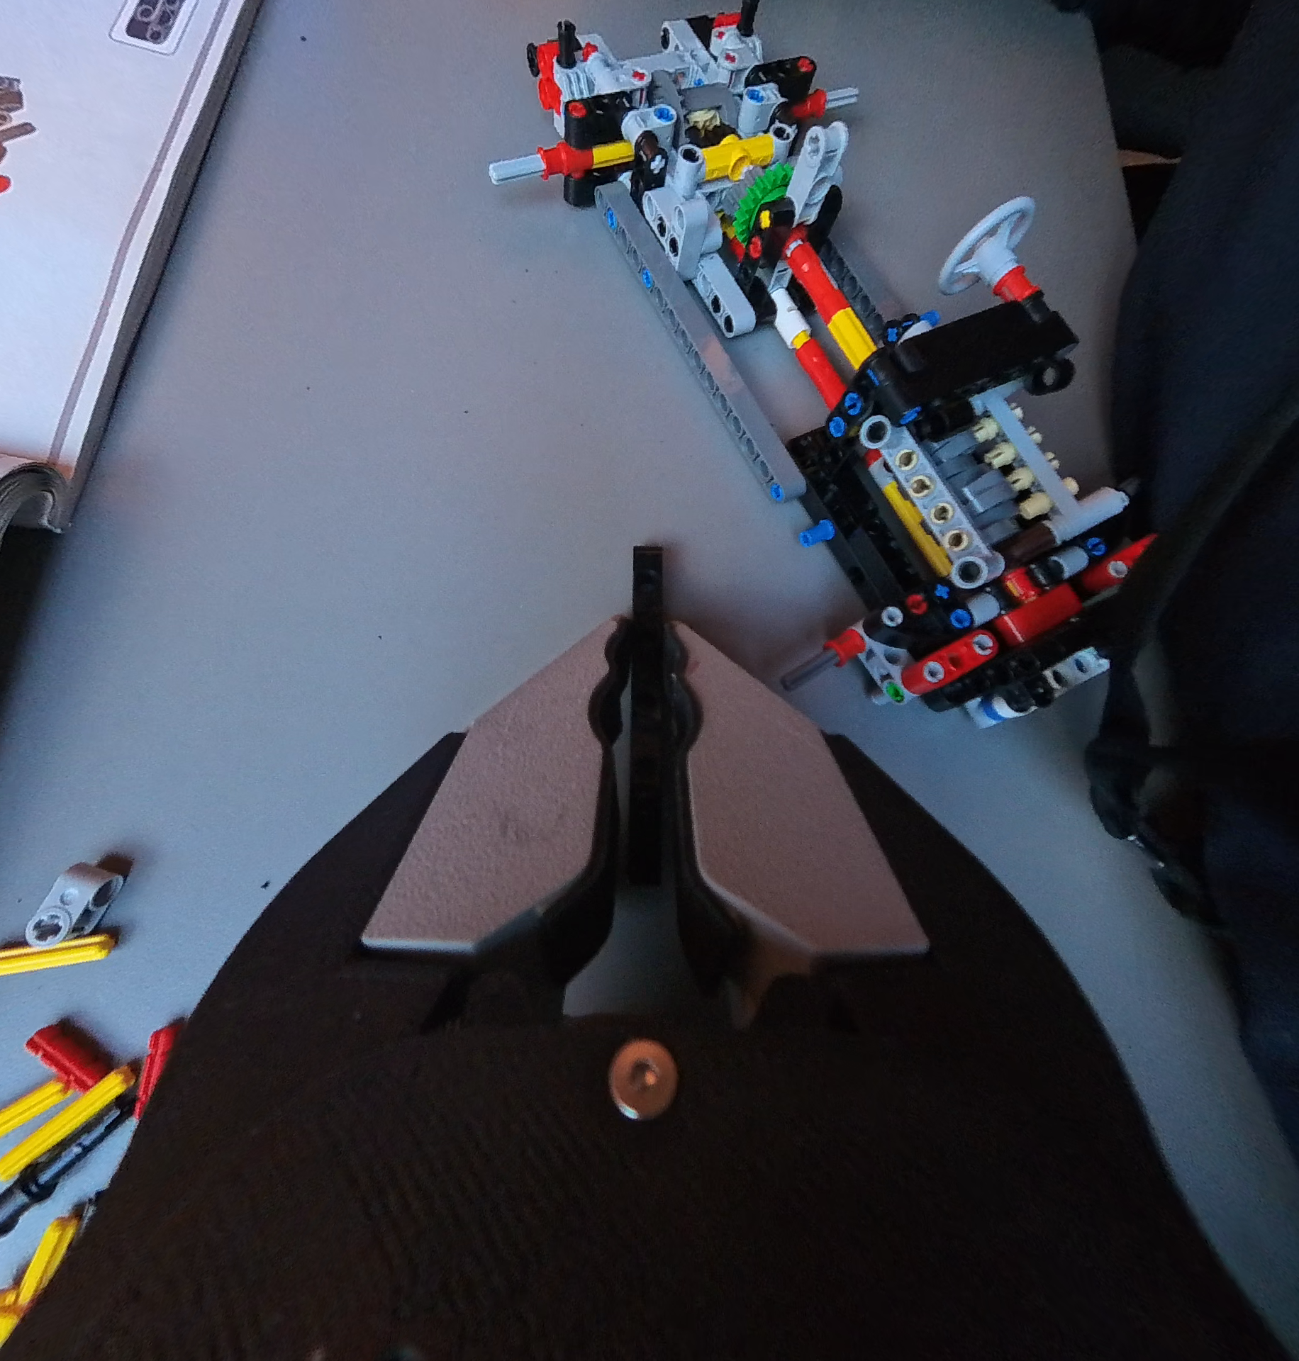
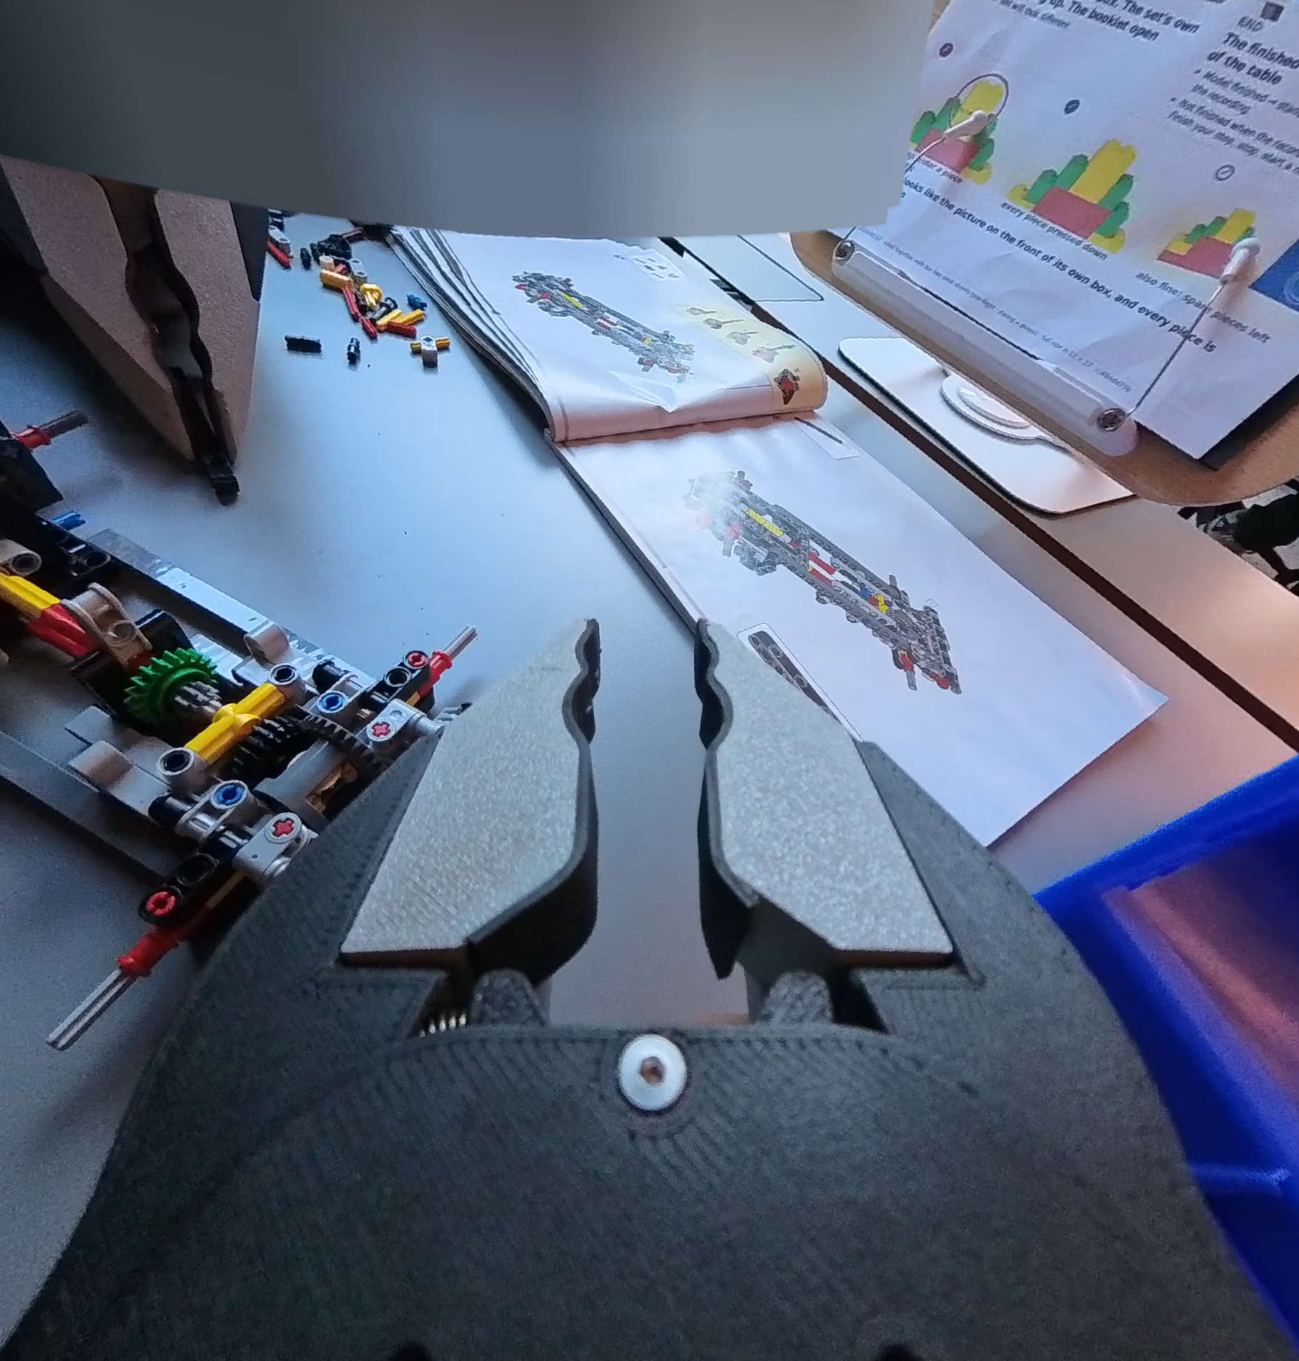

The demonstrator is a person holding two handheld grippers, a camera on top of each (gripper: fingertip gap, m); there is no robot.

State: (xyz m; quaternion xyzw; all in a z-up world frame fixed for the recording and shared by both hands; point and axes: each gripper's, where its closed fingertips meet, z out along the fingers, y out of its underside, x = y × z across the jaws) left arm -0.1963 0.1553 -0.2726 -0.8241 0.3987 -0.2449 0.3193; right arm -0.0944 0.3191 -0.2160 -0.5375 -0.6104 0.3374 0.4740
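Along the left edge of the left wrist view, an open instruction booklet (image 1: 79, 243) is lying on the grey bench (image 1: 352, 412); printed diagrams of parts are shown on its pages, and its writing is left unquoted. Below it, loose pieces are scattered: a small grey connector (image 1: 72, 902), yellow axles (image 1: 42, 957) and red pins (image 1: 68, 1053).

In the middle, the left gripper (image 1: 647, 626) is closed tight on a thin black beam (image 1: 646, 582), both pads pressing its sides, with the beam's studded end sticking out past the fingertips over bare bench. To the right, a half-built vehicle chassis (image 1: 816, 368) is resting on the bench, well apart from the beam: long grey beams, black frames, red and yellow axles, a green gear (image 1: 761, 202), blue pins and a pale grey steering wheel (image 1: 989, 243).

In the right wrist view, the chassis is seen at the left, just beside the right gripper (image 2: 646, 663), whose jaws are standing partly open with nothing between them. Further right, the booklet's pages are showing pictures of the model. At the upper right, a printed sheet (image 2: 1118, 184) with coloured brick drawings and text is propped on a stand (image 2: 985, 353). A blue bin (image 2: 1221, 994) is sitting at the lower right.
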